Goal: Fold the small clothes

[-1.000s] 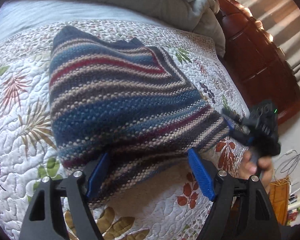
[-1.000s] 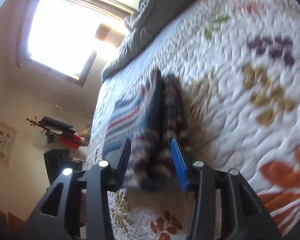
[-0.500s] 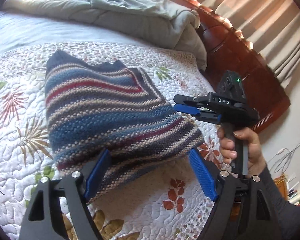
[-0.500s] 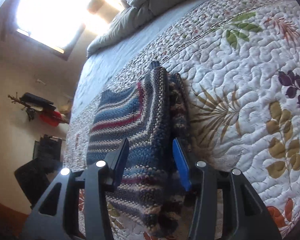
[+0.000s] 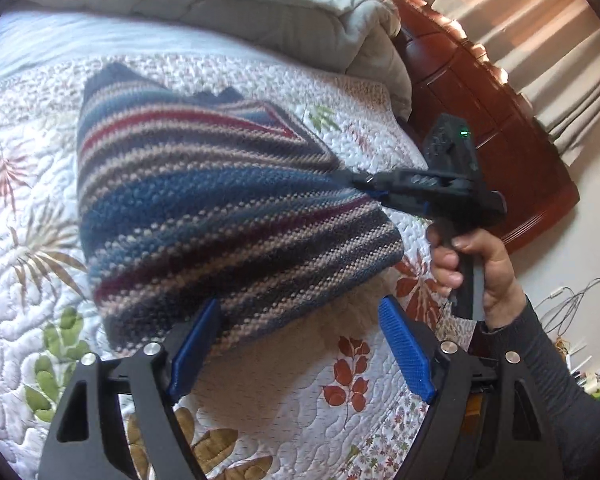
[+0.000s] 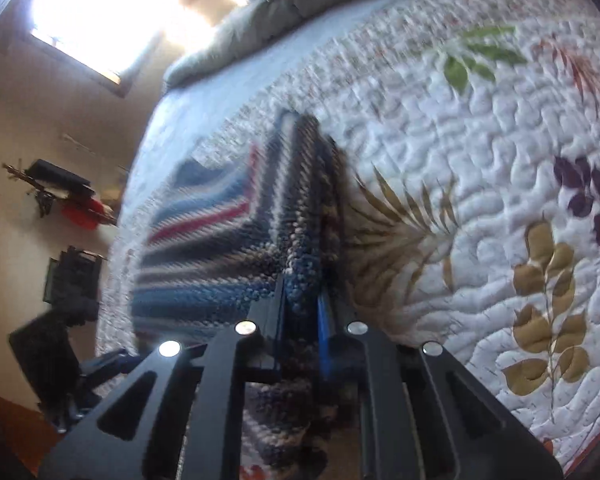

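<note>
While the left gripper waits wide open at six o'clock, the right gripper has just pinched the striped sweater's three o'clock edge on the quilt, ready to fold it.

Both rigs look like the same kit: chunky matte-black frames with triangular cutouts and shiny round silver screw heads sitting where the arms pivot. The left gripper has bright blue ribbed pads on its fingers, same blue on the right gripper. In the left camera's shot, up around 2 o'clock, the right unit has a black box on top with a tiny green light and a black pistol-style handle. The hand around it comes out of a dark grey long sleeve.
</note>
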The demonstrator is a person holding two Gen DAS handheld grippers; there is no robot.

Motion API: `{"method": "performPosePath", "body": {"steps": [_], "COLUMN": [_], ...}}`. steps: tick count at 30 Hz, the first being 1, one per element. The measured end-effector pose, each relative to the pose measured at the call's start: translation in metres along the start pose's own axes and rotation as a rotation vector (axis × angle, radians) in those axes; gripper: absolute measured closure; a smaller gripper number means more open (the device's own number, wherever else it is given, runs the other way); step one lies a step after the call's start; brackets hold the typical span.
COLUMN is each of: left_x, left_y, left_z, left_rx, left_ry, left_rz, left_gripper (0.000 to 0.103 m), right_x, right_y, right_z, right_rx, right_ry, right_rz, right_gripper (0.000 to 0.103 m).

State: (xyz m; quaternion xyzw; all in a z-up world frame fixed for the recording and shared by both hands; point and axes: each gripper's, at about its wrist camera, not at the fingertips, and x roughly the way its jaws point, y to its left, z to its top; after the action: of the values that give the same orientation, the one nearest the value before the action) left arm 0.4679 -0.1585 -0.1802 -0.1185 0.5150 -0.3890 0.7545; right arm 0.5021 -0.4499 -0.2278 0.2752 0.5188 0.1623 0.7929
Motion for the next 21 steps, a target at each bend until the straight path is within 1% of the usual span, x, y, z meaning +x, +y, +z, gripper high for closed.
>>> {"method": "performPosePath", "body": {"steps": [2,3,4,5,6,7,8,10,11,15,17,19,21], "left_x": [0.005,0.008,0.009,0.01,0.011,0.012,0.012,0.013,0.013,0.019,0.021,0.023,0.022], "left_y": [0.001,0.001,0.001,0.002,0.003,0.003,0.004,0.002,0.0,-0.009,-0.014,-0.016,-0.015], "left_z": [-0.004,-0.005,-0.007,-0.008,-0.009,-0.01,-0.01,-0.011,-0.012,-0.016,-0.018,-0.02,-0.02], "left_rx": [0.001,0.004,0.01,0.014,0.014,0.012,0.01,0.014,0.02,0.06,0.083,0.094,0.091], "left_ry": [0.013,0.017,0.018,0.016,0.013,0.011,0.006,-0.002,-0.004,-0.003,-0.002,-0.002,0.0], "left_rz": [0.003,0.009,0.017,0.026,0.032,0.032,0.033,0.051,0.062,0.141,0.173,0.188,0.187], "left_gripper": [0.021,0.021,0.021,0.021,0.021,0.021,0.021,0.021,0.021,0.021,0.021,0.021,0.021], "right_x": [-0.001,-0.003,-0.007,-0.011,-0.016,-0.019,-0.019,-0.01,-0.004,0.028,0.039,0.051,0.06], "right_y": [-0.001,0.001,0.004,0.008,0.011,0.014,0.017,0.021,0.022,0.023,0.023,0.024,0.029], "right_z": [-0.001,-0.001,0.004,0.009,0.017,0.025,0.034,0.054,0.062,0.097,0.105,0.11,0.11], "right_rx": [-0.005,-0.008,-0.012,-0.018,-0.029,-0.03,-0.022,-0.01,-0.007,0.026,0.036,0.026,-0.007], "right_ry": [-0.001,0.003,0.0,-0.009,-0.037,-0.062,-0.072,-0.056,-0.052,-0.02,-0.001,0.046,0.084], "right_rz": [0.019,0.036,0.058,0.053,0.041,0.031,0.033,0.056,0.056,0.051,0.038,0.033,0.013], "right_gripper": [0.088,0.082,0.078,0.067,0.053,0.05,0.049,0.048,0.045,0.042,0.042,0.046,0.077]}}
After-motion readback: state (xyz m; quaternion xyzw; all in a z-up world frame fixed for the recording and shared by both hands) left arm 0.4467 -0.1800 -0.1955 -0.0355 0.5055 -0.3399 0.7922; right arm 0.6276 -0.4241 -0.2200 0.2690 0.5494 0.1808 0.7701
